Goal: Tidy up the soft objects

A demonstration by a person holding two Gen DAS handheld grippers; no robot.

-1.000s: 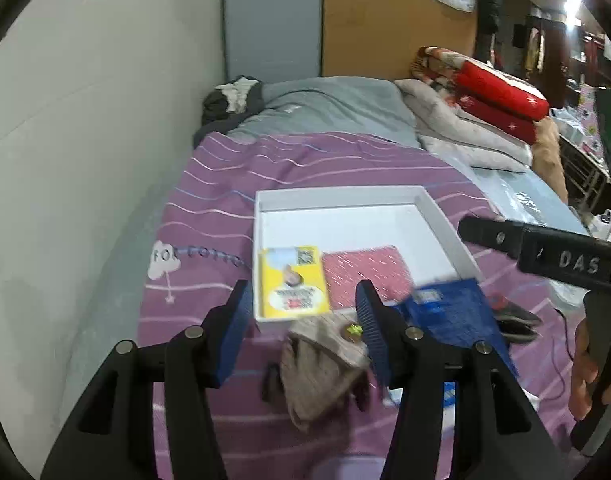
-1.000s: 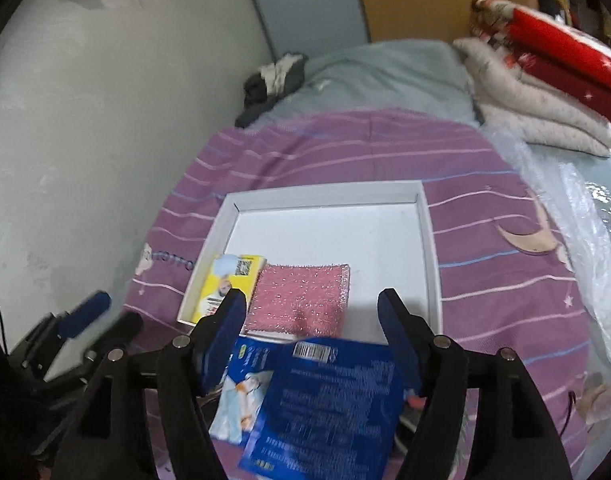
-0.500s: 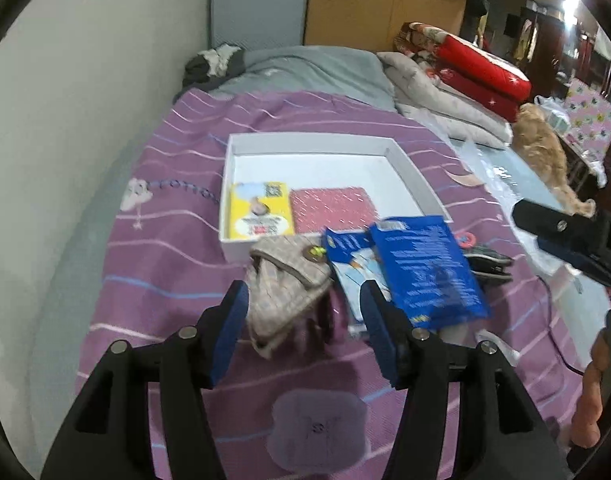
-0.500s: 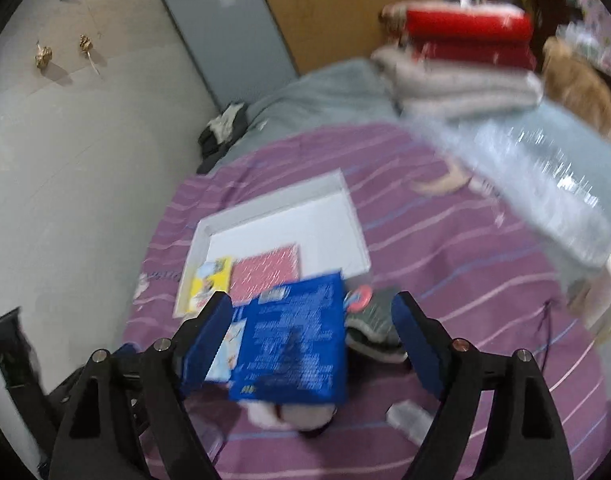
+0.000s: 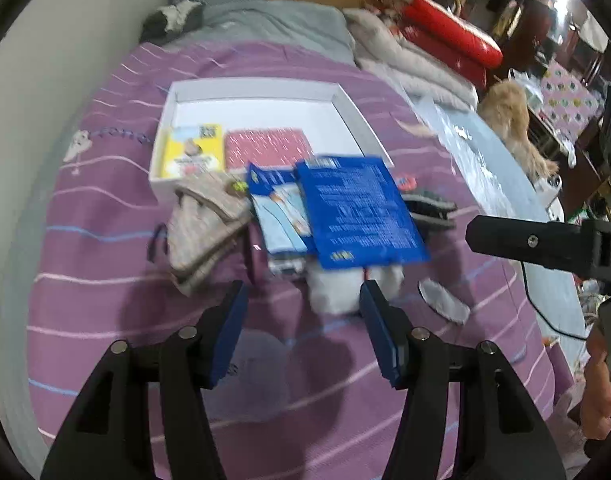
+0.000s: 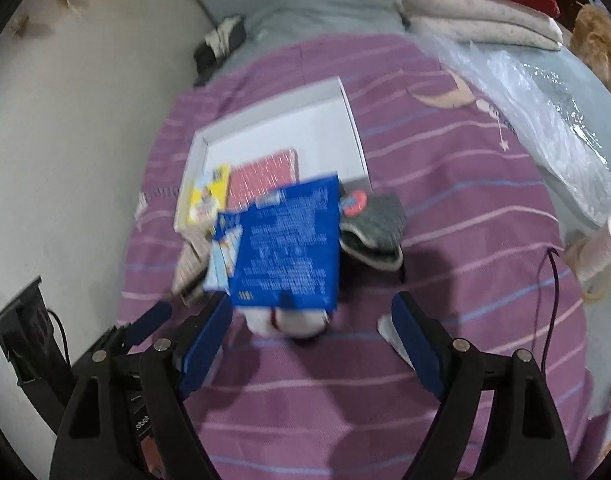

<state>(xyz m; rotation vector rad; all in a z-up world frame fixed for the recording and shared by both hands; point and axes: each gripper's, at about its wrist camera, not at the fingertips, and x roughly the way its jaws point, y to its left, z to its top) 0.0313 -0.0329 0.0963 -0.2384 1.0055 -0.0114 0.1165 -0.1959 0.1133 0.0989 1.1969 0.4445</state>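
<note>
Purple bedspread (image 5: 105,264) carries blurred, seemingly blue packets (image 5: 361,216); left gripper (image 5: 303,316) and right gripper (image 6: 311,320) gape empty.

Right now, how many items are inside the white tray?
2. A yellow packet in the near-left corner of the white tray, and a pink pad beside it. The blue packet overlaps the near edge, possibly hiding more.
</note>
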